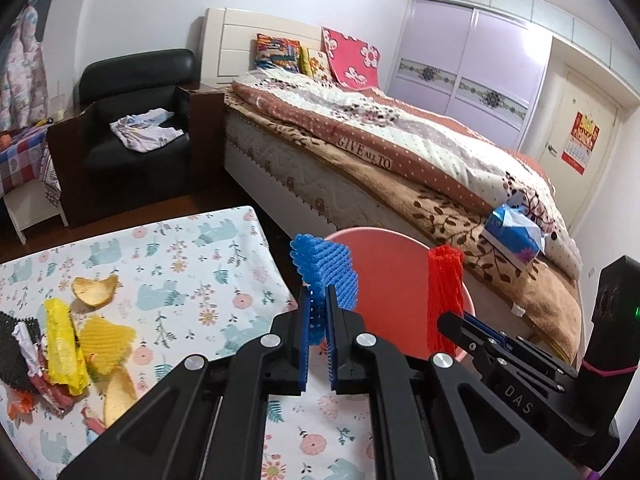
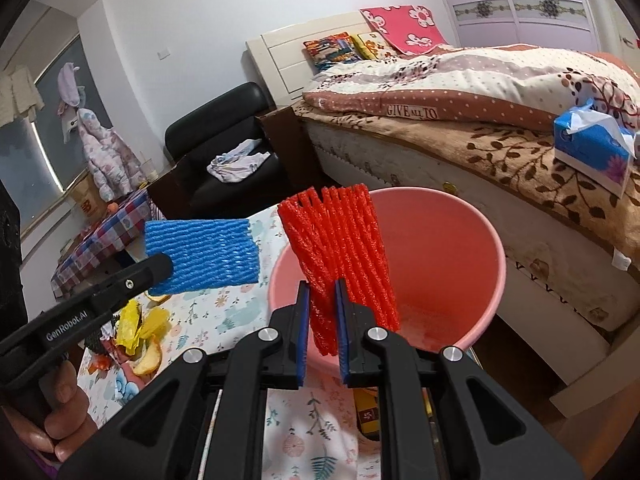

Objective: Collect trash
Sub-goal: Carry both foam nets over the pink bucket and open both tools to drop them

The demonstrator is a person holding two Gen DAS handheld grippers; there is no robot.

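The left gripper was clamped on a blue foam net, held just left of the pink bucket. The right gripper was clamped on a red foam net, which stood upright over the bucket's mouth. Further trash, with a yellow bag and fruit peel, lay on the floral tablecloth, left of both grippers.

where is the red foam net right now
The red foam net is pinched in the right gripper, held over the pink bin, with the blue foam net to its left.
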